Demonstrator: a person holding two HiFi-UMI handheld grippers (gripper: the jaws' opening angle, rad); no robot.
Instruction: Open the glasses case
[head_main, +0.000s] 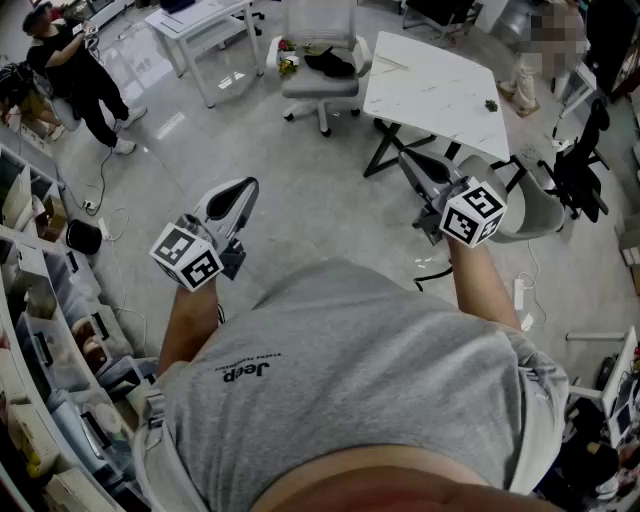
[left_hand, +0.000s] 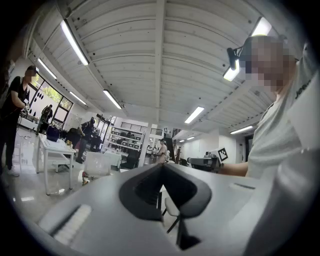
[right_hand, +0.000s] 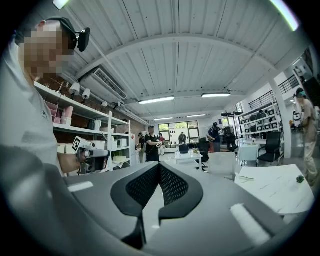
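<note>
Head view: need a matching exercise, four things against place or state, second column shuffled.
Things:
1. left gripper
2. white table
3. office chair
4. person in black

Place or state:
A. standing in the top left corner
B. jaws shut, nothing between them
C. top centre, a dark item on its seat
D. top right, marbled top

Pairs: 1-B, 2-D, 3-C, 4-A
</note>
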